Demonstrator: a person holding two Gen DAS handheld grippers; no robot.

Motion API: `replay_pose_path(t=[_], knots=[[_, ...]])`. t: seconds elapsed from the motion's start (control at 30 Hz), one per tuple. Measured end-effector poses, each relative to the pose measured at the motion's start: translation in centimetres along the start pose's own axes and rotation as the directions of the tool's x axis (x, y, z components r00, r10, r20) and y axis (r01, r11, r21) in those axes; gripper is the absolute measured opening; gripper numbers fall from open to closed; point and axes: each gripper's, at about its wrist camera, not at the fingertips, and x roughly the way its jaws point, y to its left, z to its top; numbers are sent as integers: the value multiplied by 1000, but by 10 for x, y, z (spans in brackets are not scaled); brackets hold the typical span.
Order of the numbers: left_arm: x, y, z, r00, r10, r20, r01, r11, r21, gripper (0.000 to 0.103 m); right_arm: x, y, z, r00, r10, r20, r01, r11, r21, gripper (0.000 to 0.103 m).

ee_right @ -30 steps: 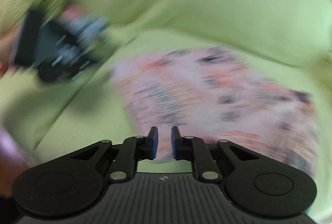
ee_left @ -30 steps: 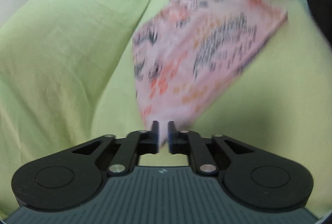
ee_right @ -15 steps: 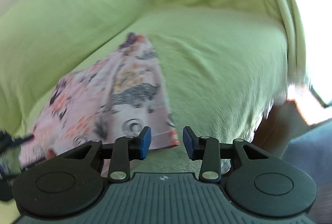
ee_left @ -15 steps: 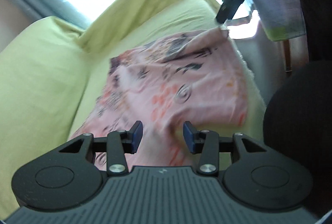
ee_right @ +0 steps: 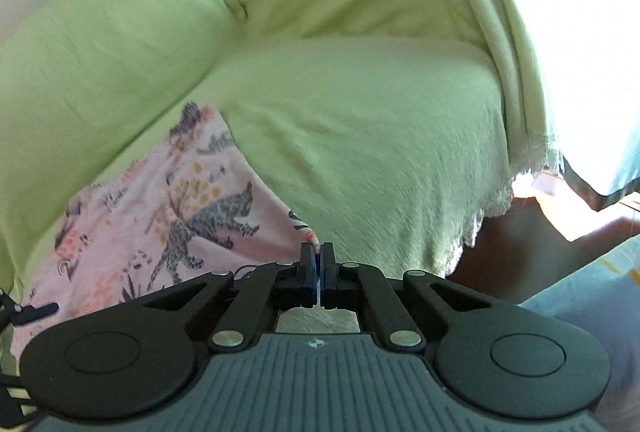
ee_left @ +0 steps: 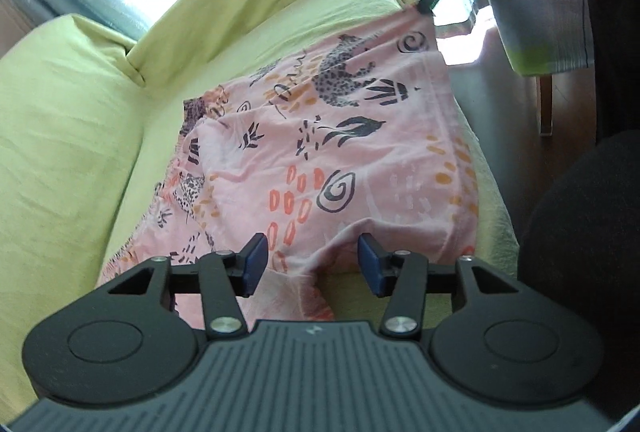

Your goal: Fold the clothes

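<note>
step: mid-fold | pink garment (ee_left: 352, 152) spread on green sofa (ee_right: 360, 104) | right gripper (ee_right: 317, 272) jaws clamped on its corner | left gripper (ee_left: 308, 268) jaws apart over near hem (empty) | next: you close left there

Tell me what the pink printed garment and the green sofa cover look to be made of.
Pink printed garment: thin, soft matte fabric, likely cotton jersey; it creases and drapes limply where the right tool pinches its corner.
Green sofa cover: thicker matte cloth with a faintly napped, textured surface and a pale fringed edge; probably woven cotton, though uncertain.
</note>
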Motion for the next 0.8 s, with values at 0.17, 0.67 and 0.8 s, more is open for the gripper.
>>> replay_pose_path(t=[0.17, 0.67, 0.8], knots=[[-4, 11, -6, 1000, -8, -9, 8, 998, -55, 48, 10, 12, -6, 983, -182, -15, 180, 980, -89, 0], [-69, 132, -150, 939, 212, -270, -300, 891, -342, 61, -34, 134, -27, 993, 97, 64, -68, 932, -356, 33], [-100, 172, -195, 907, 244, -343, -378, 829, -412, 63, -39, 221, -46, 972, 235, 4, -201, 841, -502, 37]])
